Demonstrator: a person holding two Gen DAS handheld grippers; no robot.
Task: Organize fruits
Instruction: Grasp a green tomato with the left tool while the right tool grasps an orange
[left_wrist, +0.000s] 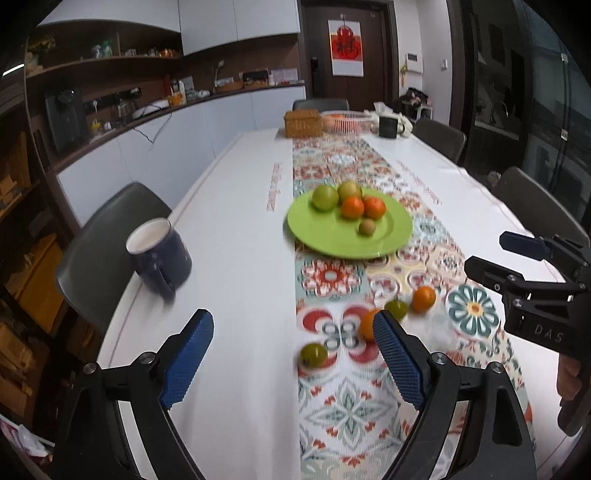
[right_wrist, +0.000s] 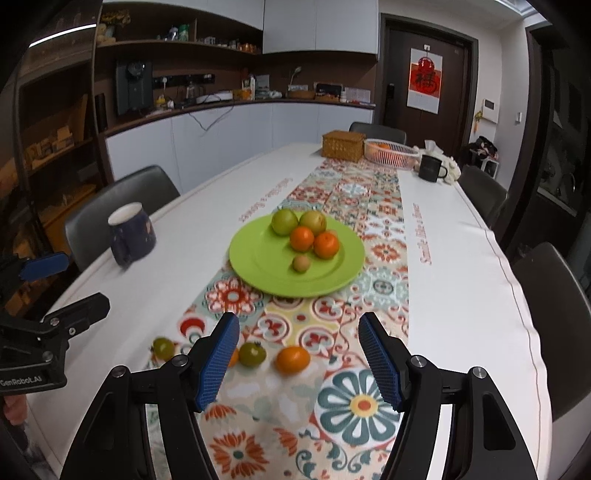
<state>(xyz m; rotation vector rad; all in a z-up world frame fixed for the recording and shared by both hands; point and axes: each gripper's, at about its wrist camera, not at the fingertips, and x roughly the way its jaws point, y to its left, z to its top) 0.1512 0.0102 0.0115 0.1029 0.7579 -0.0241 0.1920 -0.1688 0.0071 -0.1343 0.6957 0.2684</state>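
White cloth and a patterned runner (right_wrist: 332, 295) cover the kitchen table (right_wrist: 461, 295); both hand-held grippers (left_wrist: 293, 354) (right_wrist: 299, 354) gape empty.

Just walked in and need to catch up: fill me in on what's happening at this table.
A person holds two grippers over a dining table, sorting fruit. Both the left gripper and right gripper are open and hold nothing. The green plate already carries five fruits. Four lie loose on the patterned runner nearer the grippers: two oranges, such as this orange, and two green fruits, such as this green fruit. A blue mug stands aside.
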